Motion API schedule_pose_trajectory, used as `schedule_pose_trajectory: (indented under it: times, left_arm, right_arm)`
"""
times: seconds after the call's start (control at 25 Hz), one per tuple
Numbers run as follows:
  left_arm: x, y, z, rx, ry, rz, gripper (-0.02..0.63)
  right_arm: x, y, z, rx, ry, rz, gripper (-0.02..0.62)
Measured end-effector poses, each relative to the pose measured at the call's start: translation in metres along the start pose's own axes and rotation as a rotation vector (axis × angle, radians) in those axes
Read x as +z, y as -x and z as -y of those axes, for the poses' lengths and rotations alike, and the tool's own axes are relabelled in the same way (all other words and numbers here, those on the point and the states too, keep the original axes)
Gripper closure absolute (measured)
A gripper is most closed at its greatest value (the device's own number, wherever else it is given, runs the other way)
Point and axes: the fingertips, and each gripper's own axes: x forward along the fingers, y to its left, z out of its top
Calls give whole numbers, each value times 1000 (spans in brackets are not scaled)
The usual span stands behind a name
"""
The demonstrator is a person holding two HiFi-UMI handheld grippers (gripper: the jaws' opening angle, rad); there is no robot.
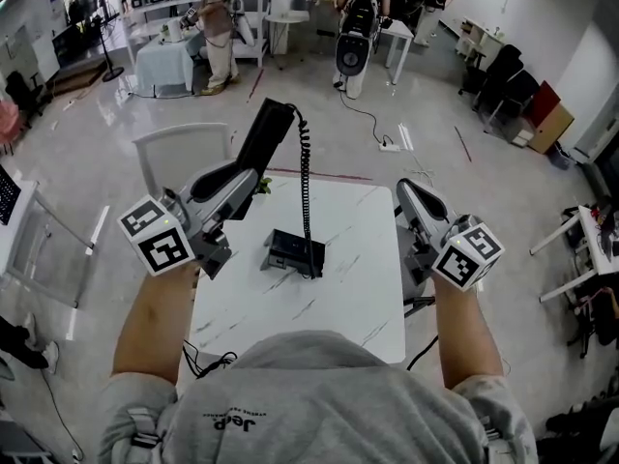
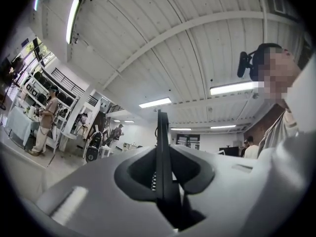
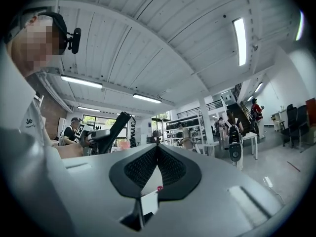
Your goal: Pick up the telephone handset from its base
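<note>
Gripping handset [image 1: 269,129], left gripper [image 1: 250,187]; base [image 1: 295,251] in head view only.

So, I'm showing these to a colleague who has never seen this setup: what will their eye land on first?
The black handset stands out first, held in the air beyond the white table's far left corner, clamped in the left gripper. Its coiled cord drops straight down to the base at the table's middle. The right gripper hovers shut and empty over the table's right edge.
</note>
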Motion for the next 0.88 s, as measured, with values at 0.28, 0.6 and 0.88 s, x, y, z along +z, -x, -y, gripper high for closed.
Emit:
schedule_pose_trajectory:
  times: [0.28, 0.6, 0.88]
  left_arm:
    - [3, -2, 4, -18, -6, 20, 468]
    - [10, 0, 6, -29, 28, 32, 468]
    - [13, 1, 9, -19, 20, 22, 468]
  right_arm:
    - [15, -4, 3, -6, 25, 17, 591]
    - [22, -7, -6, 7, 30, 15, 591]
    - [26, -5, -9, 1, 25, 7, 591]
